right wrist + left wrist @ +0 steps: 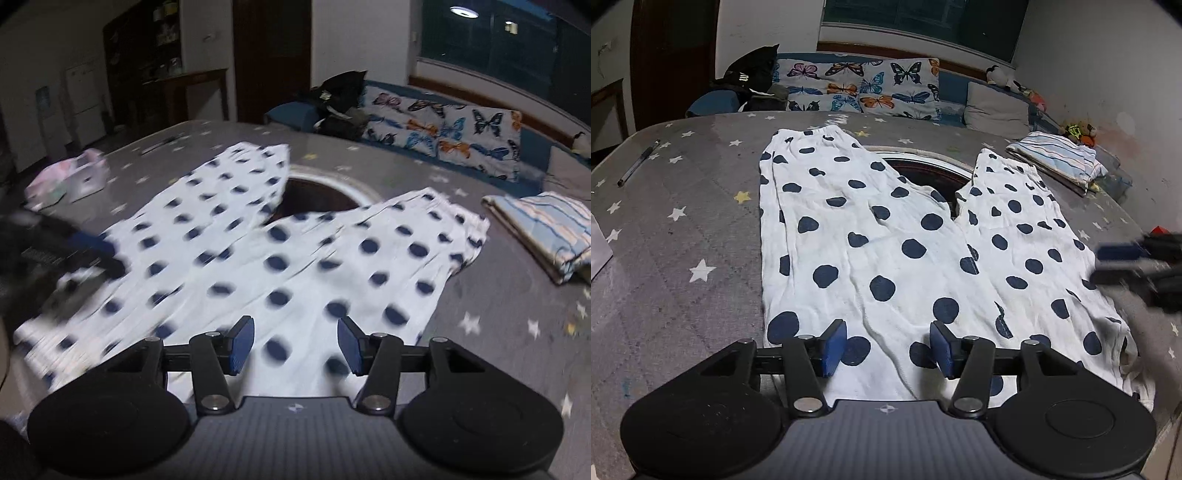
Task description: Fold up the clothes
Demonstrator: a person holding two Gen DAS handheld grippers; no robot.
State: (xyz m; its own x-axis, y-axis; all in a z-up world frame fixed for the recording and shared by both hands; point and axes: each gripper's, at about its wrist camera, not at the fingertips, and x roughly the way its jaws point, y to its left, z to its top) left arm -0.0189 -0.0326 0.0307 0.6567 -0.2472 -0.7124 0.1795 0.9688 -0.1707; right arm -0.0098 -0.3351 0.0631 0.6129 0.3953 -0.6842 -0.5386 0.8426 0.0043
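Below, the left gripper pointed steeply down over the near end of the polka-dot trousers, its blue pads standing apart with nothing clamped between them; only flat cloth showed in the gap. The right gripper hung in the same downward tilt over the other leg, jaws likewise parted and empty, and its own view was smeared with motion blur. In the left wrist view it showed as a dark, blurred shape at the right edge, just beside the outer hem of the right-hand leg.

The trousers lay spread flat on a grey star-printed table cover, the two legs fanning away from the grippers toward the far side, their ends well apart. Between the legs a round dark opening with a pale rim showed in the surface, partly covered by the cloth. A folded striped cloth sat beyond the right-hand leg, near the table's far corner. A pen lay far to the left, clear of the garment. Behind the table stood a butterfly-print cushion with a black bag beside it, and a small pinkish bundle rested at the left edge in the right wrist view.
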